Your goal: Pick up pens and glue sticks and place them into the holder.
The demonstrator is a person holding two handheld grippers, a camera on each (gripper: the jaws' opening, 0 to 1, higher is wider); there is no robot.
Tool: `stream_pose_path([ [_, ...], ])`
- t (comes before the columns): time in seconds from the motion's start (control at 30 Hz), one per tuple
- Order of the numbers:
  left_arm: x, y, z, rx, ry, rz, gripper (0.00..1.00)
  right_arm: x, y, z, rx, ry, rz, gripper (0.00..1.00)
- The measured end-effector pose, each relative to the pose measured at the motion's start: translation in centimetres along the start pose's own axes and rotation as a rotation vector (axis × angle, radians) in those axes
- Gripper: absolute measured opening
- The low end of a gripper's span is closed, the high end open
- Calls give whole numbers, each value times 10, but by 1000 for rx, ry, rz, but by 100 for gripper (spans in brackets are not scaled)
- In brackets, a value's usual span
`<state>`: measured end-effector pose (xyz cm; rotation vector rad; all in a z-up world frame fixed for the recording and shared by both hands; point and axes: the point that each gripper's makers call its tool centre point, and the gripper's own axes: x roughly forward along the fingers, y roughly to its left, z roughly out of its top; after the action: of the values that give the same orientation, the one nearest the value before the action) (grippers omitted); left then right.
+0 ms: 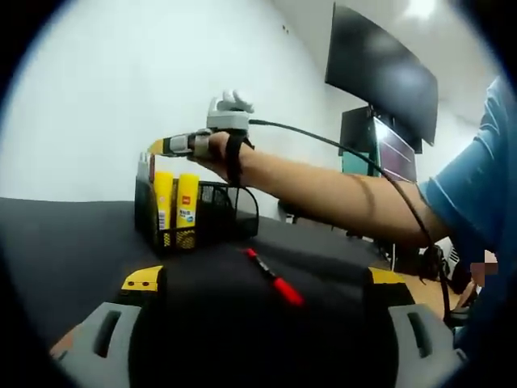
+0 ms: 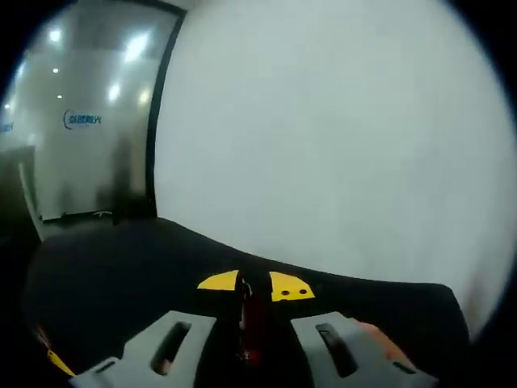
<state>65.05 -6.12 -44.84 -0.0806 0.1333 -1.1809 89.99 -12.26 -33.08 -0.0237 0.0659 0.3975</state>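
Stretching across both views, the dark desk (image 1: pixel 65 242) carries everything, with a pale wall behind it. On it, in the left gripper view, stands the black mesh holder (image 1: pixel 212 212), already holding two yellow glue sticks (image 1: pixel 176 202) upright in its front compartment; their labels carry small print too blurred to read. A person's forearm reaches over the holder, and the right claw (image 1: pixel 158 146) hangs just above it; its jaws look together on something slim, and in the right gripper view a red pen (image 2: pixel 252 323) sits clamped between the yellow-tipped jaws of that claw. The left claw (image 1: pixel 266 279) has its jaws wide apart and nothing between them. A second red pen (image 1: pixel 273 279) lies flat on the desk near the holder, between those jaws in the picture though apparently beyond them. It is judged light, stiff and smooth, likely to roll or slip, so a hold across the middle of the barrel should serve best. Beyond the glass at the left of the right gripper view, a blue sign (image 2: pixel 81 120) shows lettering that cannot be made out.
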Motion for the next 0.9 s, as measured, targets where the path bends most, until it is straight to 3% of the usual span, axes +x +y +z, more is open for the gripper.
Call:
stream_pose_path([
  [0.37,0,4,-5,7,30,26,91,-58,24,41,36,-112,44,14],
  [0.57,6,8,-11,-40,84,56,83,-103,40,36,40,-84,74,16],
  [0.67,8,10,-15,-35,122,90,78,-126,42,34,44,-106,52,16],
  [0.9,18,-2,-9,-45,143,139,65,-164,43,28,54,-149,-2,15],
])
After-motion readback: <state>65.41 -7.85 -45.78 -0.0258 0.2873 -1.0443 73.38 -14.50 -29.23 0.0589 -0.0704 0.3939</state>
